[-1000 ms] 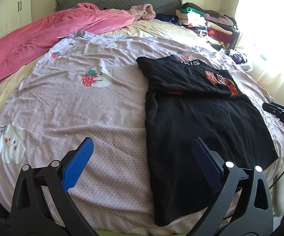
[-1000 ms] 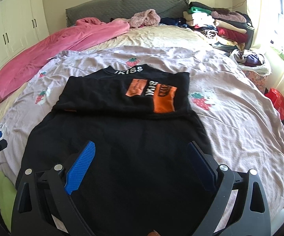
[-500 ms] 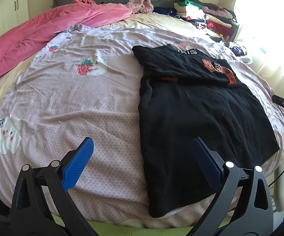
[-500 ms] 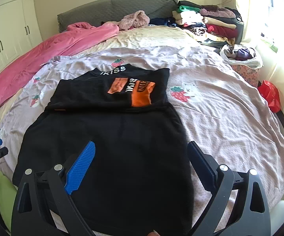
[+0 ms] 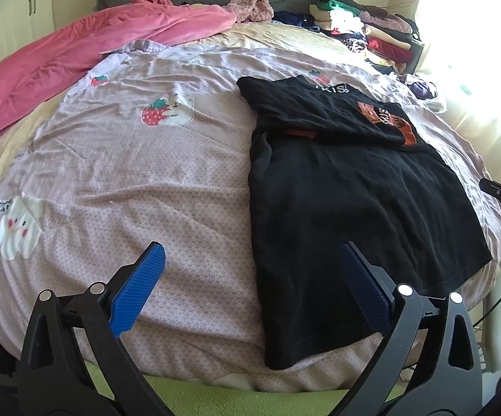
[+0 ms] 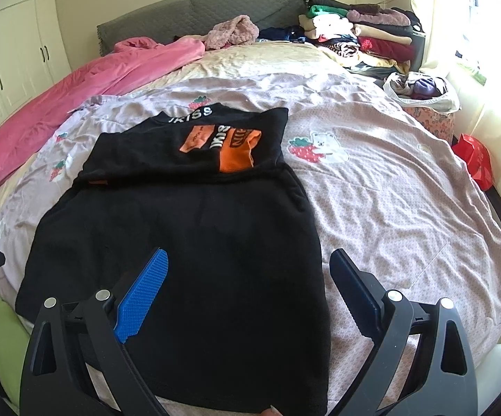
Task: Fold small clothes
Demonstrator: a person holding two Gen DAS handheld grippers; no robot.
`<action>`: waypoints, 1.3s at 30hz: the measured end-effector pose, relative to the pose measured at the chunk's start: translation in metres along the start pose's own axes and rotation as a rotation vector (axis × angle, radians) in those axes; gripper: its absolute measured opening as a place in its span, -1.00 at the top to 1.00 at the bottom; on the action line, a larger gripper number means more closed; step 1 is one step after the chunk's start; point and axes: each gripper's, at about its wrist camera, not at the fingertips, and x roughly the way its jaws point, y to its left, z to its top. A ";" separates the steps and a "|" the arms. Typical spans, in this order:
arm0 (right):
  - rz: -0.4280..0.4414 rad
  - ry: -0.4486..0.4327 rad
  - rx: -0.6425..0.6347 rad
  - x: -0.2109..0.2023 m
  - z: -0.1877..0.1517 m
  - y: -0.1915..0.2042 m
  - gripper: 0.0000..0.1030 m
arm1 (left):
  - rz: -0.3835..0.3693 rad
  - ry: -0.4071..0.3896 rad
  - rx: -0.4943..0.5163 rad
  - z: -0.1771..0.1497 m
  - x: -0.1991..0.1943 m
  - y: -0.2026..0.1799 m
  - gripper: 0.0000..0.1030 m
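Note:
A black garment [image 5: 347,215] [image 6: 188,249] with orange patches and white lettering lies flat on the lilac bedspread [image 5: 139,180] [image 6: 396,201], its top part folded down over the body. My left gripper [image 5: 250,263] hovers open above the bed's near edge, to the left of the garment's hem, holding nothing. My right gripper [image 6: 248,270] hangs open over the garment's lower half, also empty. The tip of the right gripper shows at the right edge of the left wrist view, and the left gripper's tip at the left edge of the right wrist view.
A pink quilt [image 5: 77,55] [image 6: 87,83] lies along the bed's far left. Stacked folded clothes [image 5: 365,27] [image 6: 361,31] sit at the far right by the grey headboard [image 6: 198,10]. A bag of clothes [image 6: 420,90] and a red bag [image 6: 476,159] stand right of the bed.
Both grippers have drawn back and up from the garment, so more of the bed and the garment's near hem show. Both stay open.

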 end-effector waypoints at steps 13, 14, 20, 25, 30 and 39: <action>0.004 0.048 -0.017 0.017 -0.014 0.002 -0.82 | -0.009 0.029 -0.009 -0.013 0.009 0.000 -0.82; 0.005 0.051 -0.017 0.018 -0.016 0.002 -0.82 | -0.011 0.030 -0.010 -0.014 0.010 0.000 -0.82; 0.006 0.069 -0.019 0.022 -0.023 0.001 -0.82 | -0.012 0.045 -0.006 -0.017 0.014 -0.003 -0.82; 0.003 0.079 -0.016 0.024 -0.026 -0.001 -0.82 | -0.015 0.051 -0.001 -0.018 0.018 -0.005 -0.82; 0.001 0.090 -0.020 0.026 -0.029 -0.001 -0.82 | -0.018 0.061 -0.004 -0.019 0.021 -0.004 -0.82; -0.007 0.113 -0.010 0.031 -0.035 -0.007 -0.82 | -0.010 0.085 0.008 -0.021 0.032 -0.008 -0.82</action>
